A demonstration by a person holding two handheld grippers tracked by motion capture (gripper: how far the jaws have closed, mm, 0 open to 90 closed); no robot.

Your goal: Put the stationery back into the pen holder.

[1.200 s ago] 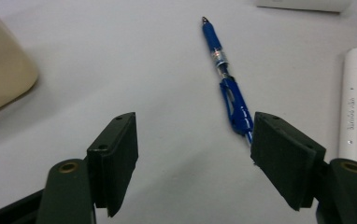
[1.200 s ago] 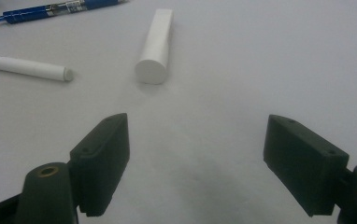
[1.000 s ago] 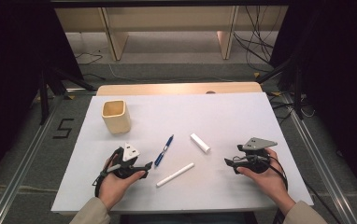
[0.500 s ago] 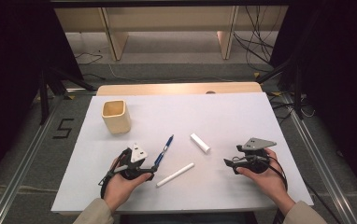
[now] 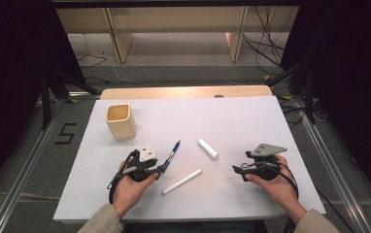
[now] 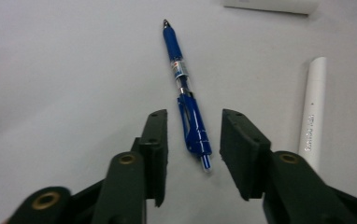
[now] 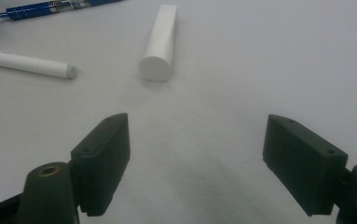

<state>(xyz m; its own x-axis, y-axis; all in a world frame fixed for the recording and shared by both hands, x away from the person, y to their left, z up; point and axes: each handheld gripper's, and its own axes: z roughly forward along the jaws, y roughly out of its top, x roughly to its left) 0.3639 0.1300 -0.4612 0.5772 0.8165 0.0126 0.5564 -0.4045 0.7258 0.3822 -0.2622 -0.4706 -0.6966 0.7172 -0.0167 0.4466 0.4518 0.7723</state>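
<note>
A blue pen (image 5: 173, 153) lies on the white table, tip pointing away from me. My left gripper (image 5: 161, 169) rests low at its near end. In the left gripper view the pen's clip end (image 6: 193, 126) lies between the jaws of that gripper (image 6: 194, 116), which have just been closing; a small gap shows on each side, so it stands open. A long white marker (image 5: 182, 181) (image 6: 313, 107) lies just right of it. My right gripper (image 5: 236, 170) (image 7: 195, 121) stands wide open over bare table, with a short white cylinder (image 5: 208, 148) (image 7: 160, 39) ahead of it.
A cream square cup (image 5: 121, 121) stands upright at the table's back left. The white table sheet (image 5: 251, 116) has free room at the back and right. In the right gripper view the marker (image 7: 22, 63) and pen (image 7: 50, 7) lie far left.
The left gripper has edged right toward the pen, and its jaws have narrowed around the pen's near end. The right gripper and the other objects have not moved.
</note>
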